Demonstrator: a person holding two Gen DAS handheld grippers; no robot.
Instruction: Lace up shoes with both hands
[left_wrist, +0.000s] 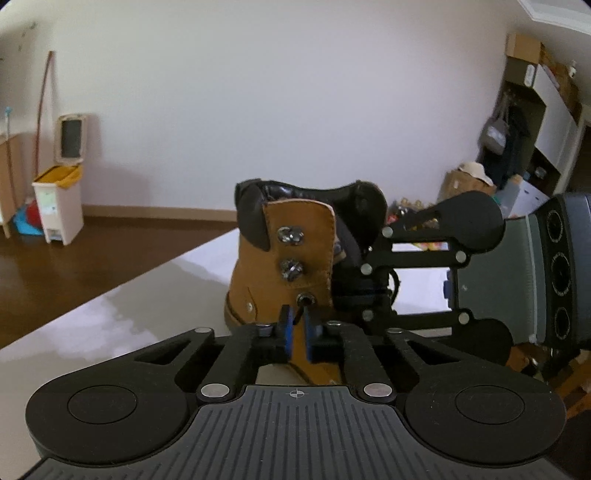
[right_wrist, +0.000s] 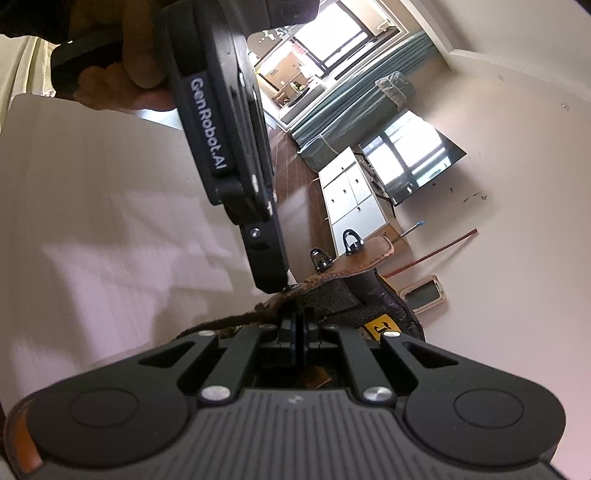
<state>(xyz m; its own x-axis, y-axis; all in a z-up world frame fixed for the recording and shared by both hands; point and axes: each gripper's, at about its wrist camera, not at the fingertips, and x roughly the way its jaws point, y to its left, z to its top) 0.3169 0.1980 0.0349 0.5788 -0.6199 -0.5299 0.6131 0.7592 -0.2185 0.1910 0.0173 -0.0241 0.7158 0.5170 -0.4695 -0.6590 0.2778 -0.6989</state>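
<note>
Tan boot (left_wrist: 291, 258), black padded collar, metal lace hooks (left_wrist: 291, 235).

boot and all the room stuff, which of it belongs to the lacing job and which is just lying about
Belongs to the job:
- tan suede boot with black padded collar
- its metal lace hooks
- left gripper
- right gripper

Just lying about:
- white pedal bin with yellow liner
- white drawer cabinet
- cardboard boxes
</note>
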